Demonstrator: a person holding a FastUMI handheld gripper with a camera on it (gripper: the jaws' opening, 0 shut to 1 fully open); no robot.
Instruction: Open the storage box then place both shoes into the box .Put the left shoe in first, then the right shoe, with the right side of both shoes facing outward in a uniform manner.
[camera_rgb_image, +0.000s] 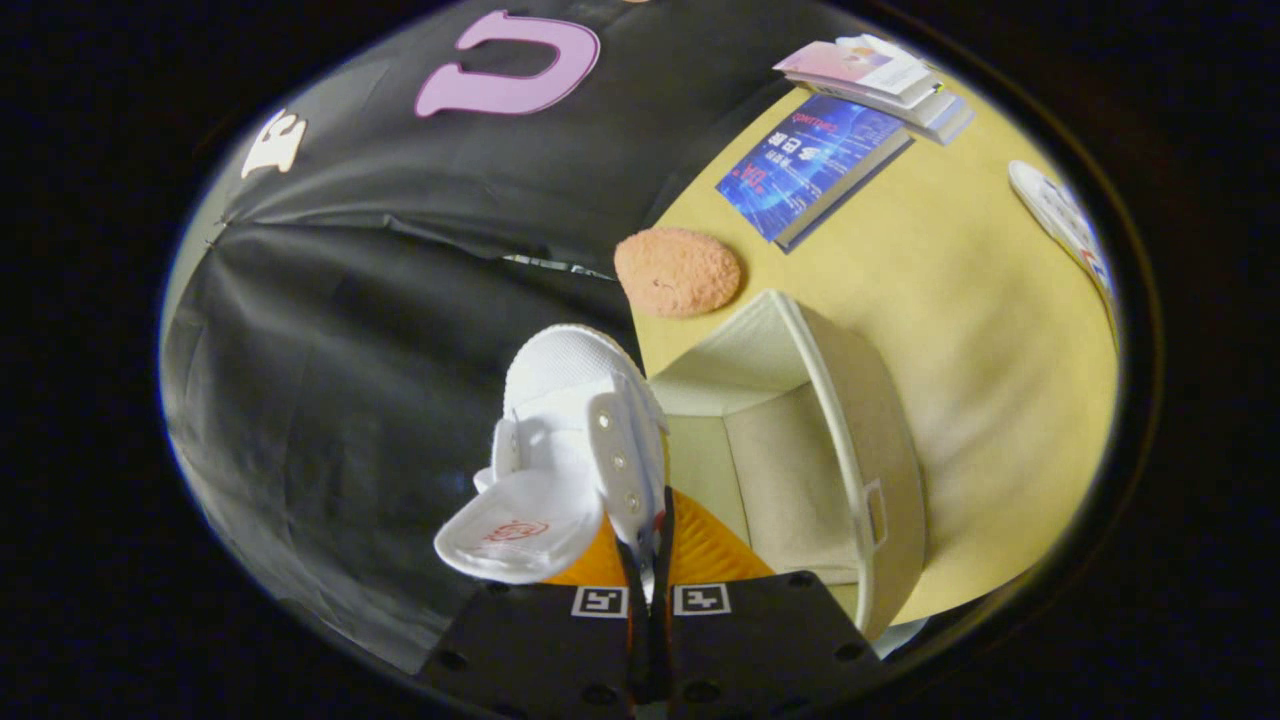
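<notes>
Claw (650, 545) fingers nearly closed, pinching the eyelet flap of a white shoe (565, 440) between them, so the shoe is held up off the worktop (960, 330). Shoe toe points away from the fingers, out over the dark booth wall; its tongue (520, 530) flops loose to the left of the fingers, with a red printed mark on it. Eyelets visible along the clamped flap. No laces seen.

Storage box (850, 440) is open, cream fabric, sitting on the yellow worktop just right of the shoe and just ahead of the fingers. Its inside looks bare from this angle; a small handle tab shows on the near side wall.

Beyond the box: a fuzzy orange-pink round pad (678, 272) at the worktop edge, close to the box's far corner. Further on, a blue book (810, 165) lying flat, and a stack of lighter books (880, 75) touching or overlapping its far end. White flat item (1060, 215) at the far right of the worktop, blurred, cannot tell what.
</notes>
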